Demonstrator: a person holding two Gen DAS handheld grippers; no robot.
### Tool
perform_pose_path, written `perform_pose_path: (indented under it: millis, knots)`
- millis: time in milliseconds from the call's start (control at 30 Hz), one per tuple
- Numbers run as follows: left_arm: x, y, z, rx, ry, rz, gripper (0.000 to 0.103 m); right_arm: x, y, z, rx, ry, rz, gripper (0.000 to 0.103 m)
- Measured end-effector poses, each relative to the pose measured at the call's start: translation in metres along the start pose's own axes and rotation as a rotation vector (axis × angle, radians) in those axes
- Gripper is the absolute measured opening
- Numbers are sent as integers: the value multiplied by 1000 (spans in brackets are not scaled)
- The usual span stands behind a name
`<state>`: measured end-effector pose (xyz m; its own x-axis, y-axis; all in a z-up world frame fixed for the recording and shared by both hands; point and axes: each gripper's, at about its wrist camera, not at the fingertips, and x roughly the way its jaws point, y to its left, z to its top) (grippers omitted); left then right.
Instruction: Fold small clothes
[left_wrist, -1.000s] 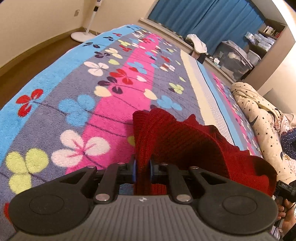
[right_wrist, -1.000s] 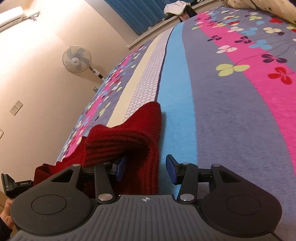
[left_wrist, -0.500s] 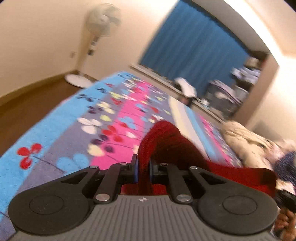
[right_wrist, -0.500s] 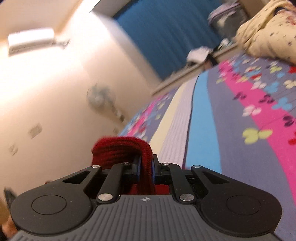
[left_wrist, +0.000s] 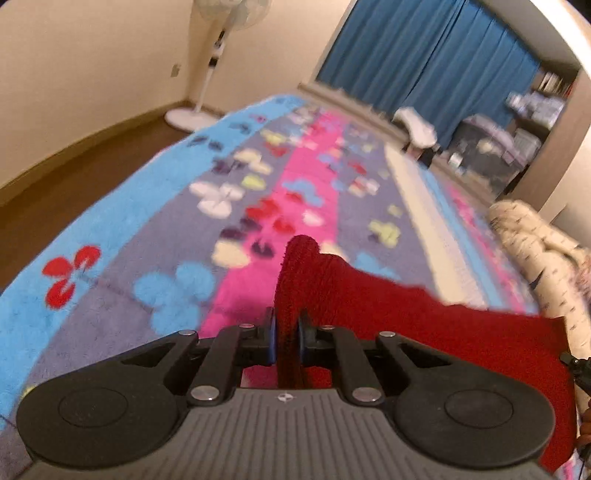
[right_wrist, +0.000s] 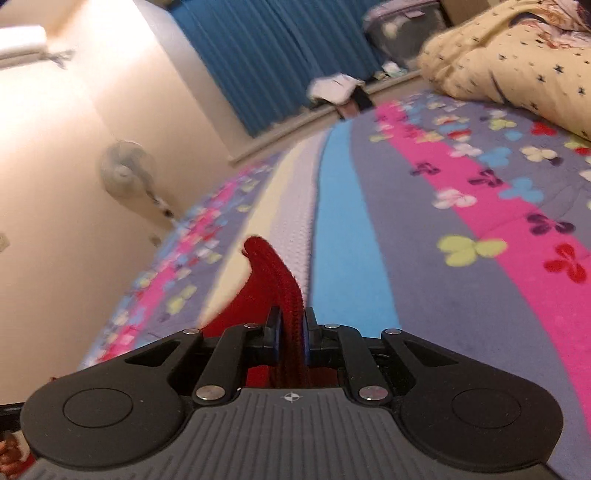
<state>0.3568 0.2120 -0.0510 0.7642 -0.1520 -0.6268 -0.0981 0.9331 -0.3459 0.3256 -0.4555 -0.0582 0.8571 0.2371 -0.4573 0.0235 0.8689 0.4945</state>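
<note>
Garment: red knit piece (left_wrist: 424, 325), coarse ribbed yarn, bunched into a thick fold; raised above the blanket and stretched between the 2 grippers.
Left gripper (left_wrist: 286, 338): black linkage arms, blue pads; jaws nearly together, clamped on a standing ridge of the red knit.
Right gripper (right_wrist: 290, 338): same build; jaws pinched tight on a cord-like rolled edge of the knit (right_wrist: 273, 280).
Blanket (left_wrist: 110, 266): plush fleece, lengthwise stripes of blue, grey, pink and cream, flower print; lies under the garment.
Bedding: cream quilt with dark stars (right_wrist: 517, 55), bunched at the blanket's far right edge.
Fan: white pedestal type (left_wrist: 218, 55), on wooden floor beside the wall.
Curtain: blue, pleated (left_wrist: 424, 59), beyond the blanket.
</note>
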Motion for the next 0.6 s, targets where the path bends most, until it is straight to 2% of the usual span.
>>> perform_pose_path:
  millis: [67, 100, 167, 200, 233, 300, 433, 600]
  knots:
    - [7, -2, -4, 8, 42, 13, 14, 18, -8, -11, -2, 105, -92, 12]
    - [4, -3, -7, 14, 50, 21, 19, 24, -11, -18, -5, 160, -122, 17]
    - [-2, -1, -4, 0, 49, 25, 25, 22, -12, -22, -17, 168, -146, 26]
    - [-10, 2, -4, -23, 48, 11, 32, 14, -9, -19, -16, 151, -153, 30]
    - [-17, 5, -4, -54, 51, -3, 36, 6, -9, -16, -4, 134, -151, 34]
    - [-30, 9, -6, -104, 78, -23, 37, -11, -12, -11, 40, 124, -127, 40]
    - [-57, 4, -22, -123, 192, -24, 45, -34, -14, -17, 87, 205, -100, 49]
    - [-97, -1, -55, -135, 299, -53, 57, -68, -8, -47, 83, 287, -110, 60]
